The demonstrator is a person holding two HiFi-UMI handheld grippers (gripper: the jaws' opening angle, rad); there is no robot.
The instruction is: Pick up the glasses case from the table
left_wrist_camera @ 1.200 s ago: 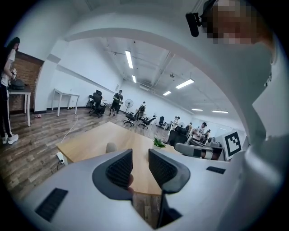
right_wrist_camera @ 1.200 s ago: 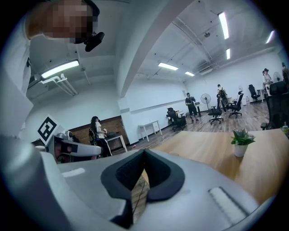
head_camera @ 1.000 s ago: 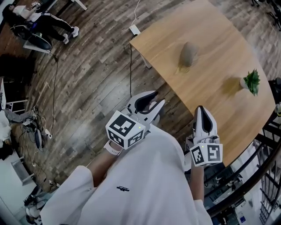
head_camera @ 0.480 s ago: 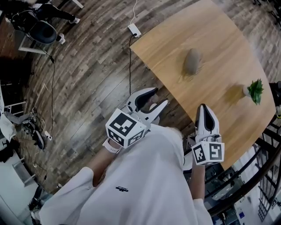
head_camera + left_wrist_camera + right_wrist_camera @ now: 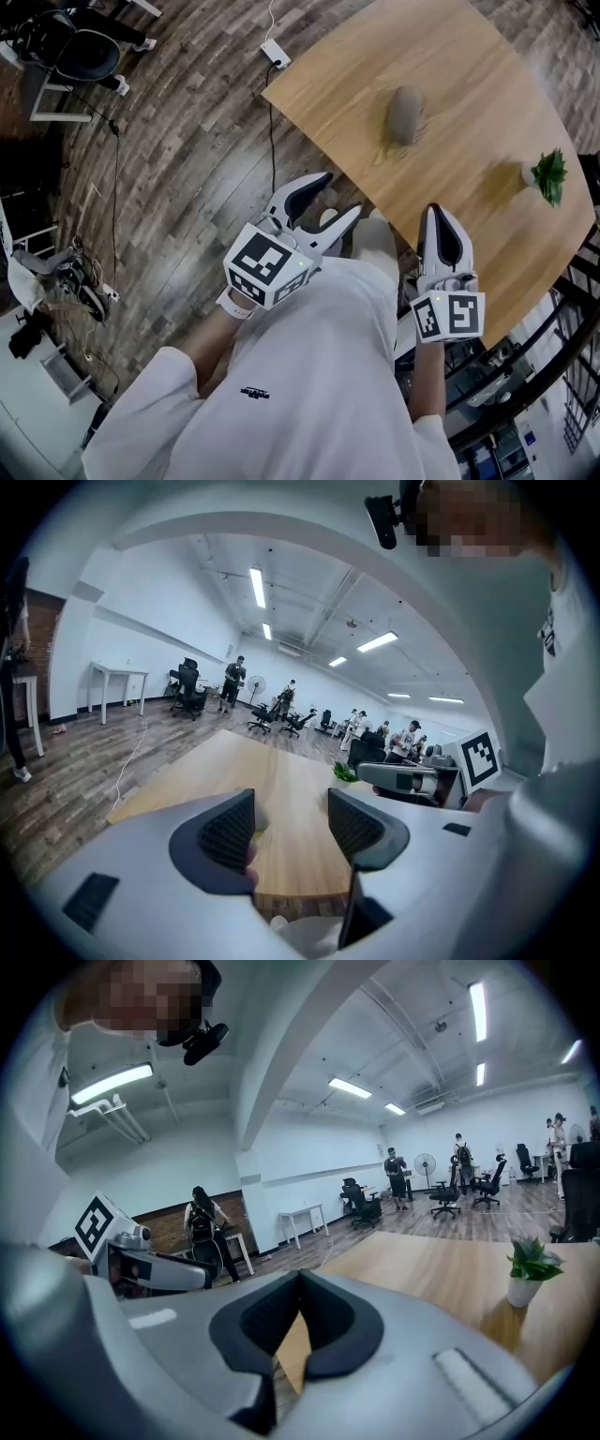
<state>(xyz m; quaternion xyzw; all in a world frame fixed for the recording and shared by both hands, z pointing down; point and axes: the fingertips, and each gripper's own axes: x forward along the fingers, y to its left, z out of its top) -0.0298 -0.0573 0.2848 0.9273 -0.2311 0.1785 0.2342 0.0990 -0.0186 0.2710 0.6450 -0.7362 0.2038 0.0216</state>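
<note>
The glasses case (image 5: 405, 114) is a grey-brown oval pod lying on the wooden table (image 5: 469, 56), near its left part. My left gripper (image 5: 337, 197) hangs over the floor just short of the table's near edge, still well away from the case. Its jaws have just been opening and stand open with nothing between them; the left gripper view shows bare tabletop (image 5: 281, 789) between the pads of this gripper (image 5: 291, 827). My right gripper (image 5: 437, 217) is over the table's near edge, to the right of the case, shut and empty, with its tips meeting (image 5: 300, 1279).
A small potted plant (image 5: 547, 175) stands at the table's right side (image 5: 531, 1269). A power strip with its cable (image 5: 272, 52) lies on the wood floor left of the table. A black railing (image 5: 562, 319) runs at the right. Office chairs and people are far back in the room.
Both grippers have moved forward toward the table's near edge. The left jaws have spread wider apart. The right jaws have stayed shut.
</note>
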